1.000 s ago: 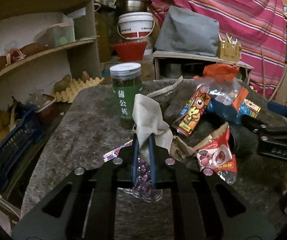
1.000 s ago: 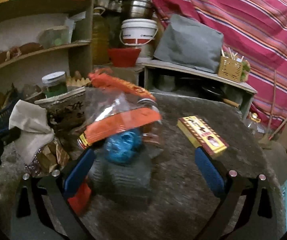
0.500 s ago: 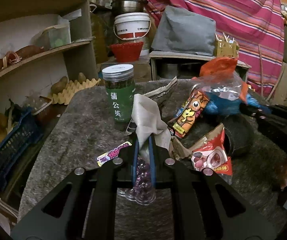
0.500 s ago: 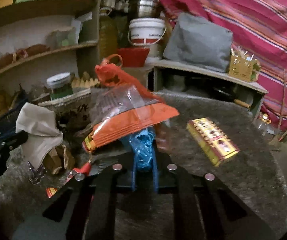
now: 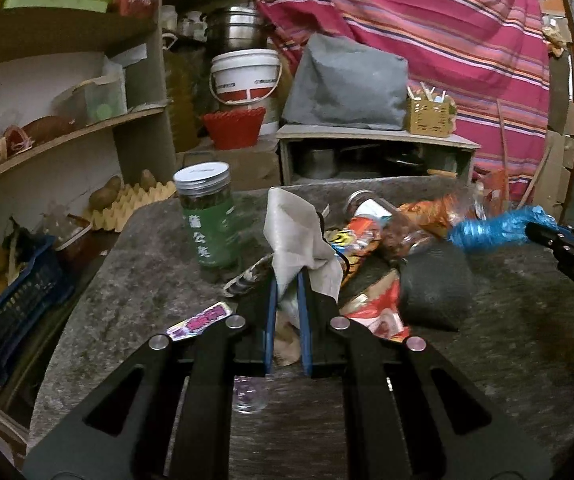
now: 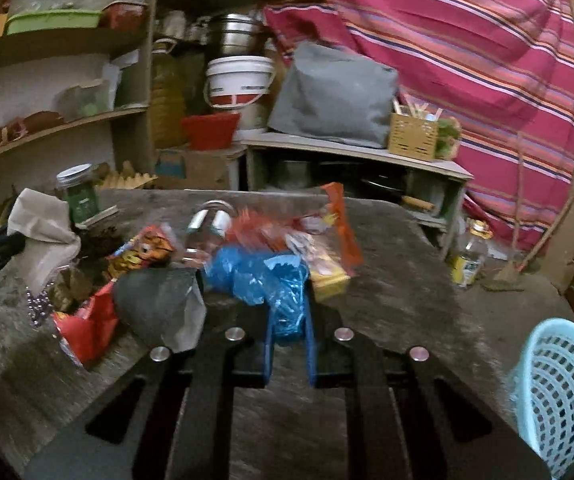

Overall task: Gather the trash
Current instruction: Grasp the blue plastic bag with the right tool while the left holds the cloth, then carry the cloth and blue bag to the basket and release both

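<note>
blurred snack wrappers [image 6: 319, 256], half-hidden gray pouch [image 6: 155, 300]

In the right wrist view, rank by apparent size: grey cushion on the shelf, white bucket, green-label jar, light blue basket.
1. grey cushion
2. light blue basket, cut off by the frame and nearest the camera, so unsure against the cushion
3. white bucket
4. green-label jar

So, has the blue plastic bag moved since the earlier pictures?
Yes. In the left wrist view the blue plastic bag, pinched in the right tongs, has shifted right, away from the green jar, trailing wrappers with it.
</note>
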Demonstrator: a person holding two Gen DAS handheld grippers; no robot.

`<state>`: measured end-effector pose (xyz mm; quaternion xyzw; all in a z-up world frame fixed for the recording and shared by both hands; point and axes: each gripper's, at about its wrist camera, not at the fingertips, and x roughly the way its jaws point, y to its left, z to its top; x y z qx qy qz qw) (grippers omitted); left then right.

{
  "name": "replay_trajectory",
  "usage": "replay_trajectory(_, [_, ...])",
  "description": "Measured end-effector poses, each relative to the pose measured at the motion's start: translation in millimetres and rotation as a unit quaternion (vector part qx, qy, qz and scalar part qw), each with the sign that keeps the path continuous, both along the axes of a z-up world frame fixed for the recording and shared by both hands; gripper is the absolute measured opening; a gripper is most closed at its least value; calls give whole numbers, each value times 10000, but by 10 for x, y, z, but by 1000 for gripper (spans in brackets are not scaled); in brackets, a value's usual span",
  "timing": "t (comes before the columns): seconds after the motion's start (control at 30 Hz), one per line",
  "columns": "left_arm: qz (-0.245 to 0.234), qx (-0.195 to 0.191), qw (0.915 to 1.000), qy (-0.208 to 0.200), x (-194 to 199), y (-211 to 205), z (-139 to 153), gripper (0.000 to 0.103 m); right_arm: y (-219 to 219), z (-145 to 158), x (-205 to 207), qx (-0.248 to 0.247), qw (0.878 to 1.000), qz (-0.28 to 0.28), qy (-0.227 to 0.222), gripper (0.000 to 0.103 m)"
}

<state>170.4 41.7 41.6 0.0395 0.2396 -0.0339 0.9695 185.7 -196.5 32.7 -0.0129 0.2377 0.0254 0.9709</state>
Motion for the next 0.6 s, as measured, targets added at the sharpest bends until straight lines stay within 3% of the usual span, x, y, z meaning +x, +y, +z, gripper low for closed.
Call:
replay_trajectory(0.43, [-433, 22, 9988, -206, -151, -585, 125, 9, -607, 109, -343, 32, 9991, -306, -281, 13])
replay_trajectory(0.6, [-375, 149, 9988, -275, -144, -844, 159, 9, -843, 185, -444, 182, 9985, -370, -370, 13])
